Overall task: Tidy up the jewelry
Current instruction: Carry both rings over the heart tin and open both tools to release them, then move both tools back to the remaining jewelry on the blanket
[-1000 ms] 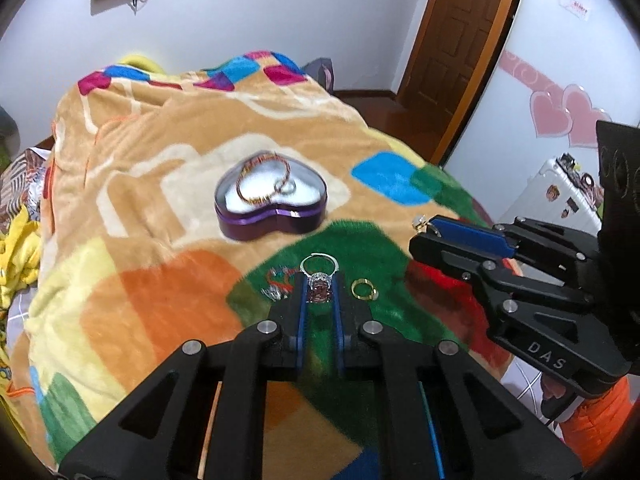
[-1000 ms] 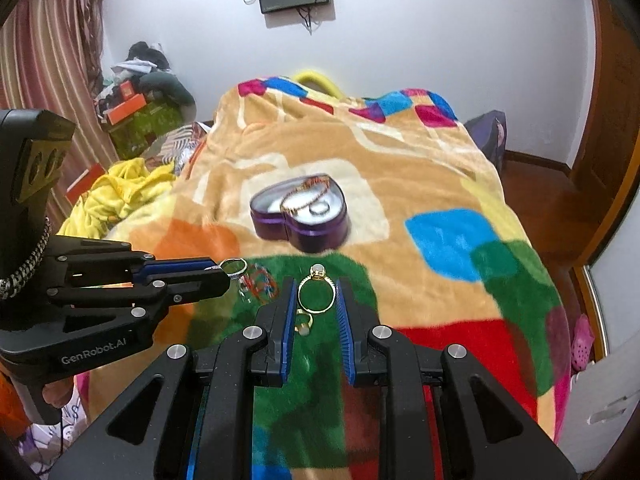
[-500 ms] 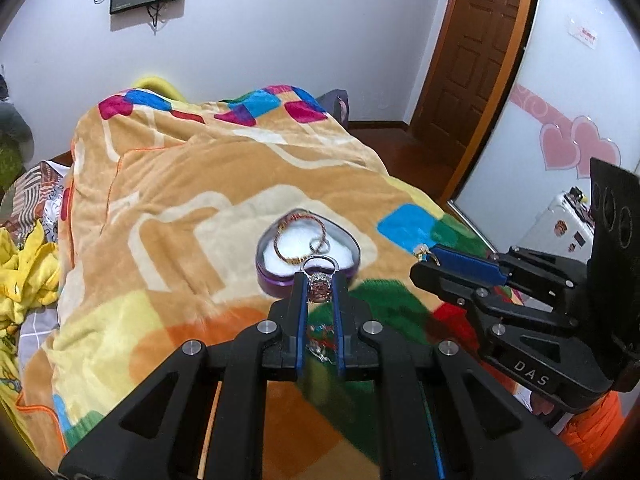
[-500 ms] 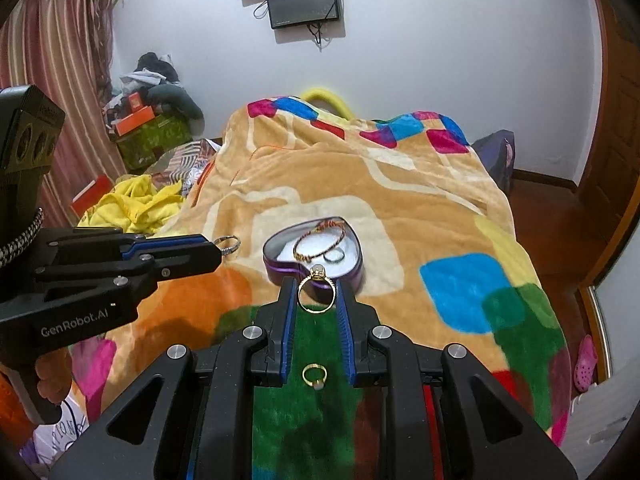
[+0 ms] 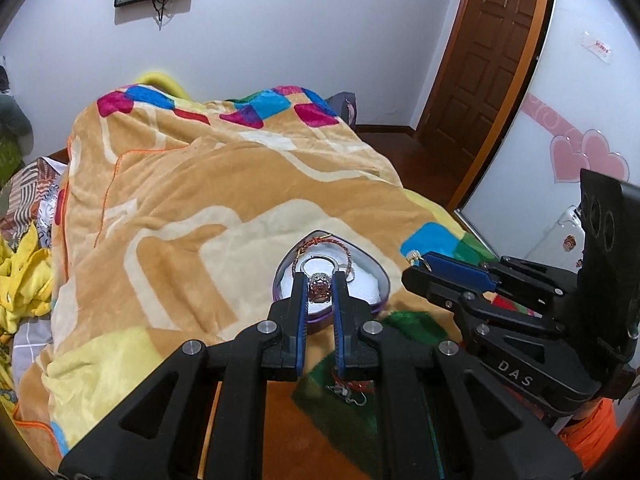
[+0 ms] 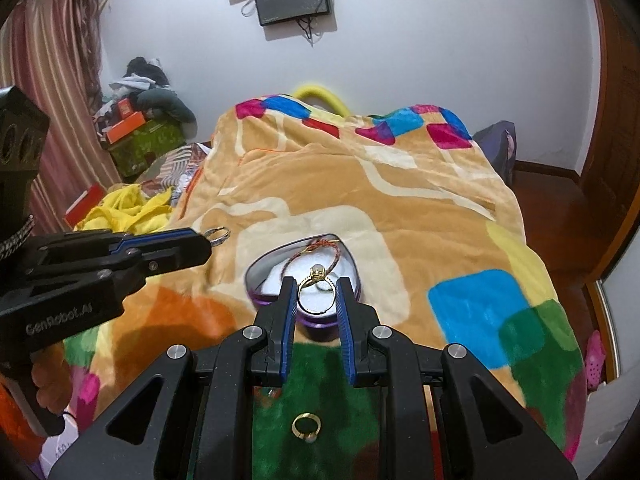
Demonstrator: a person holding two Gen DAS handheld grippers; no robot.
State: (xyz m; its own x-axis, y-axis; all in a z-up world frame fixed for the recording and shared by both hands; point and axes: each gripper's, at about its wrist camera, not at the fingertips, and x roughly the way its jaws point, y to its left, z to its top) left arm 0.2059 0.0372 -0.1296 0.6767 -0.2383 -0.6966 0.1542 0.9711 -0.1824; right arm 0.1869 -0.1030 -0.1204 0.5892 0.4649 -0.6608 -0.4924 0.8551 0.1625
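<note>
Left wrist view: a silver ring (image 5: 319,276) with an ornate head is pinched in the narrowly closed left gripper (image 5: 319,286), directly ahead of which, lower down, the heart-shaped box (image 5: 370,280) lies on the blanket (image 5: 180,208); one cord bracelet (image 5: 347,258) is seen inside.

Right wrist view: one gold ring (image 6: 316,292) is clamped in the right gripper (image 6: 317,300), the same box just beyond. A second gold ring (image 6: 306,427) is left on the blanket. Both grippers appear about equally near.

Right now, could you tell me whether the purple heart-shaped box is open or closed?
Open. The purple heart-shaped box has no lid on it; its white lining and a red-gold bracelet inside are in plain view from both wrist cameras.
</note>
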